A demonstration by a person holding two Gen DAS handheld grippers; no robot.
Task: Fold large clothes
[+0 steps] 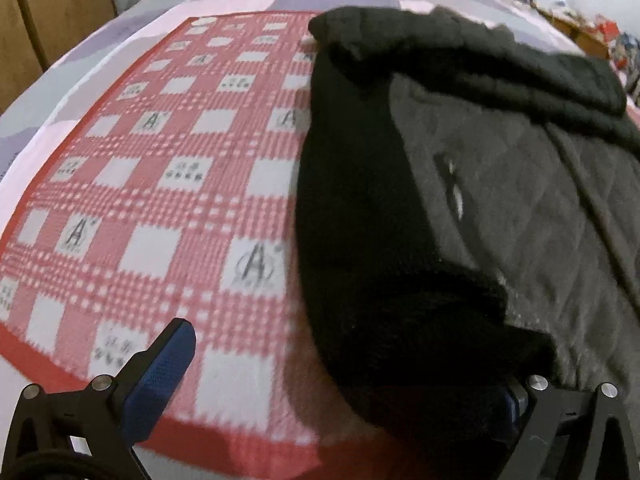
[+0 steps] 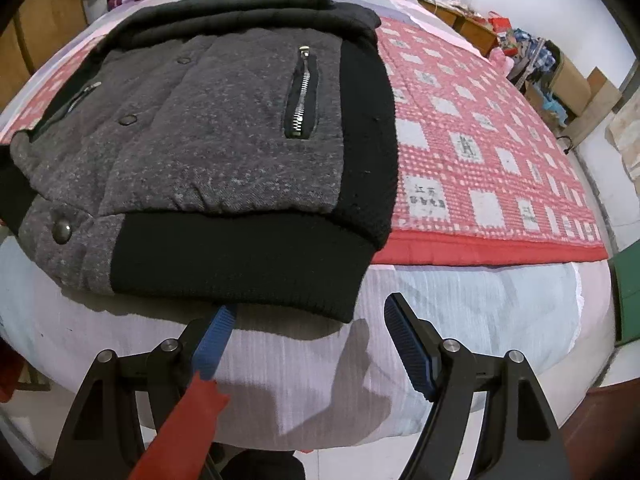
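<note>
The jacket (image 2: pixel 208 148) lies flat on the red checked blanket (image 2: pixel 492 168), its black hem (image 2: pixel 240 256) overhanging the blanket's near border onto the pale sheet (image 2: pixel 460 308). Right of the jacket, the blanket is open. The right gripper (image 2: pixel 308 320) stands open just before the hem, gripping nothing. The left gripper (image 1: pixel 340 368) stands wide; its right finger is hidden under the black sleeve (image 1: pixel 360 200). Clutter (image 2: pixel 532 52) lines the bed's far side.
</note>
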